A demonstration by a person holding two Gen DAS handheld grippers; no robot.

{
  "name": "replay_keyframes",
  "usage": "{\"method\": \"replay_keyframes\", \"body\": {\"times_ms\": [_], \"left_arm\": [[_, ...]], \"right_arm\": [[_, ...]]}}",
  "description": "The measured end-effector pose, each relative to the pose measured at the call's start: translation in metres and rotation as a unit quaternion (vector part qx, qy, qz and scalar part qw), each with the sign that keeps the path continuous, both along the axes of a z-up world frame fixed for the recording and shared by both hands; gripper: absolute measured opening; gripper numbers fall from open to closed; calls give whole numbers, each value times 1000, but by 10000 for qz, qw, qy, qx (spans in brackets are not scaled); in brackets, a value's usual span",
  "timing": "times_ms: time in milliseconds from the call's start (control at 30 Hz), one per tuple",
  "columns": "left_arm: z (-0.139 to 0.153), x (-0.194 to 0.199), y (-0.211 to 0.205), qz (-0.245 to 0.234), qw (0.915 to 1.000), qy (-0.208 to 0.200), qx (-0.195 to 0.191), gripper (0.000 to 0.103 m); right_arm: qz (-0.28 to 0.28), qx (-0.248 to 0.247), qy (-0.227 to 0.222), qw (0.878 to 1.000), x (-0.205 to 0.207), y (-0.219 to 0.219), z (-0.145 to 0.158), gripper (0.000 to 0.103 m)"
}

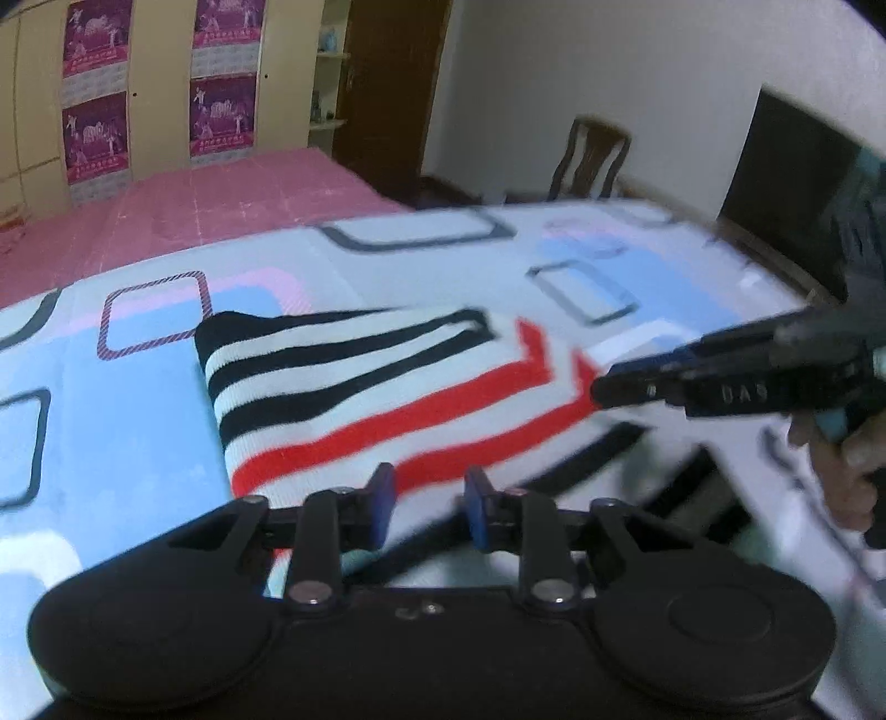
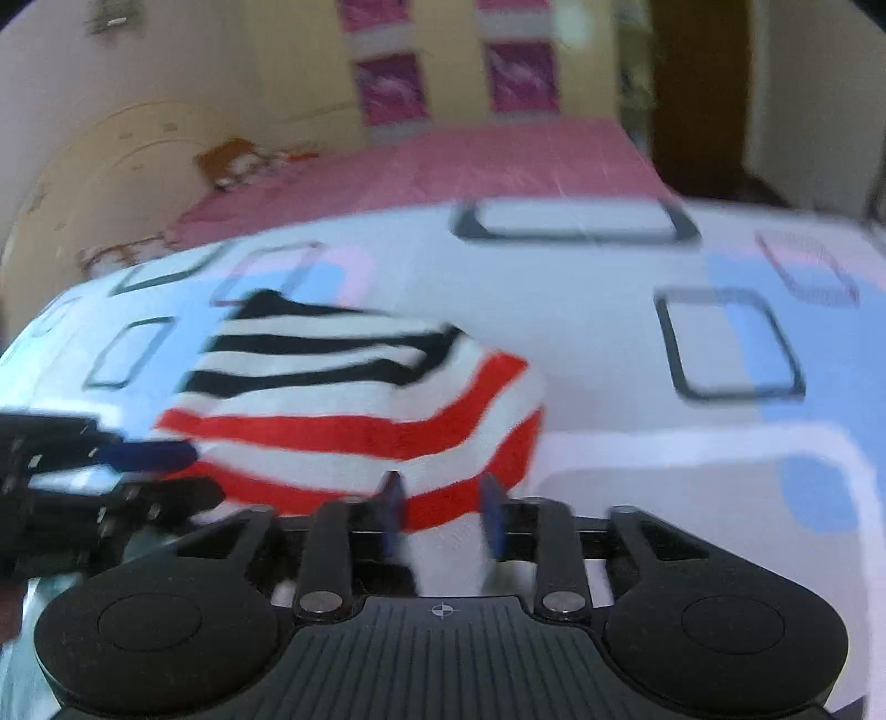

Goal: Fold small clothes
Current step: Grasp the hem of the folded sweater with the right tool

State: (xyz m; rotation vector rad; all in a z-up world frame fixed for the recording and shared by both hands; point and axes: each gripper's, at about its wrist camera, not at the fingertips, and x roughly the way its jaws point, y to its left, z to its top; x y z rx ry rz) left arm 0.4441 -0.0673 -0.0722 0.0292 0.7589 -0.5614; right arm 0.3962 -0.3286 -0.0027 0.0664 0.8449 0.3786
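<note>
Both tools spread at the near hem of the striped cloth

The cloth (image 1: 354, 399) lies mid-frame on the bed (image 1: 111, 387). Your left tool (image 1: 429, 498) and right tool (image 2: 443, 512) hover with fingers apart, pinching nothing. Judging by this, catch one red-striped edge layer each, close together, then lift evenly toward the black stripes.

The letters "DAS" stand in pale print on the black side of the right gripper (image 1: 601, 387). The purple posters (image 1: 97, 36) on the wardrobe carry print too blurred to read.
</note>
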Motion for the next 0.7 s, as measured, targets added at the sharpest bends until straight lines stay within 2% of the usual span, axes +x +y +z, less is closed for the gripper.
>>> {"method": "replay_keyframes", "body": {"times_ms": [100, 167, 300, 400, 467, 600, 700], "left_arm": [[7, -30, 9, -2, 9999, -38, -106, 24], [7, -47, 10, -33, 9999, 12, -104, 24], [-6, -69, 8, 47, 9995, 240, 178, 25], [-16, -73, 11, 132, 9990, 380, 192, 25], [-22, -73, 8, 166, 9989, 361, 250, 24], [-24, -73, 3, 78, 9985, 267, 466, 24], [-15, -73, 7, 36, 9988, 266, 416, 26]], "right_arm": [[411, 20, -175, 9990, -37, 3, 15, 22], [655, -112, -177, 9976, -61, 6, 15, 22], [782, -558, 163, 9952, -89, 9, -9, 15], [692, -683, 328, 9947, -98, 5, -32, 14], [522, -477, 314, 9970, -99, -1, -38, 14], [459, -518, 304, 9971, -100, -2, -38, 14], [494, -583, 391, 9963, -98, -2, -28, 14]]}}
